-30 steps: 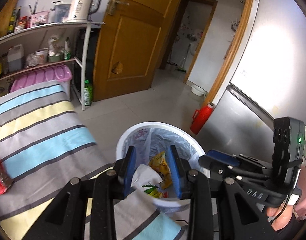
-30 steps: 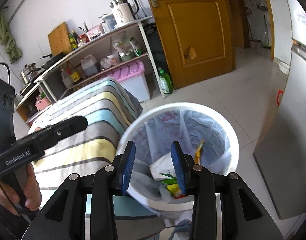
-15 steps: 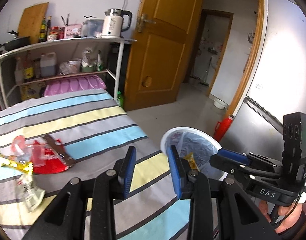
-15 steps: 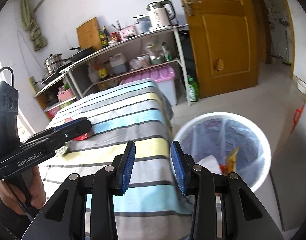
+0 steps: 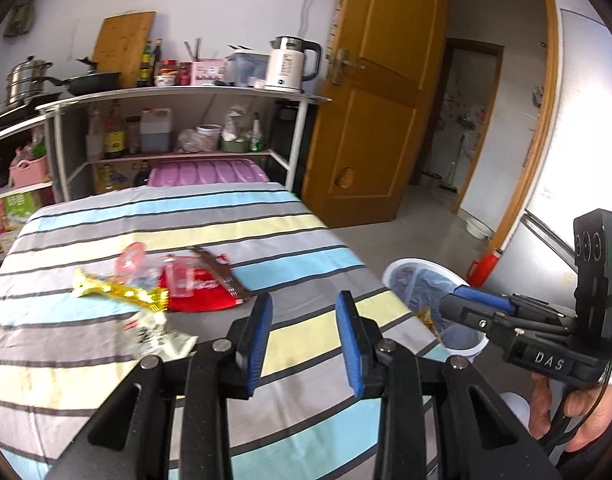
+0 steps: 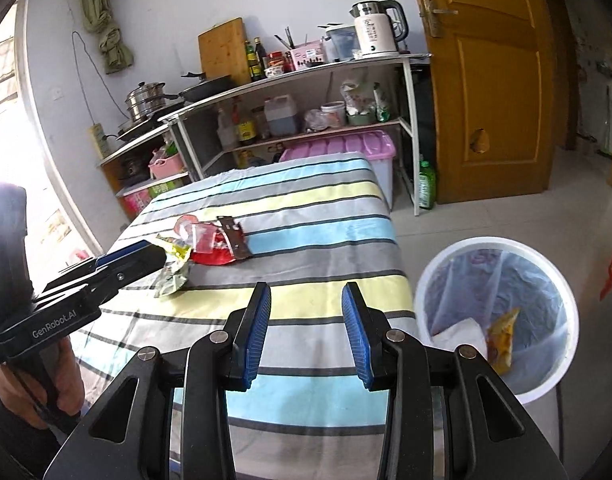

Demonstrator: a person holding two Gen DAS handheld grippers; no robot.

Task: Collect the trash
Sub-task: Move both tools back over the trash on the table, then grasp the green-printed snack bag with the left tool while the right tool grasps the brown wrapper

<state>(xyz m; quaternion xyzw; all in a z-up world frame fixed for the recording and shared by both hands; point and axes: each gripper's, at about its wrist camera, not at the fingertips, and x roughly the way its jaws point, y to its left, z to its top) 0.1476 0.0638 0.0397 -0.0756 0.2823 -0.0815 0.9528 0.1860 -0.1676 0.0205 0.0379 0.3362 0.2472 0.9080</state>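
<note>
Left tongs (image 5: 303, 334) hang over the striped tabletop (image 5: 290, 240), blue pads apart, nothing between them. Right tongs (image 6: 306, 330) are likewise parted and empty, over the tabletop's near edge. Trash sits in a cluster on the tabletop: red wrapper (image 5: 204, 290), gold wrapper (image 5: 118, 290), clear plastic piece (image 5: 132, 264), pale crumpled packet (image 5: 158, 336) (all touching or overlapping). White bin (image 6: 546, 384) with a liner stands on the floor just beside the tabletop, holding a yellow packet (image 6: 502, 336) and white paper (image 6: 462, 334).
</note>
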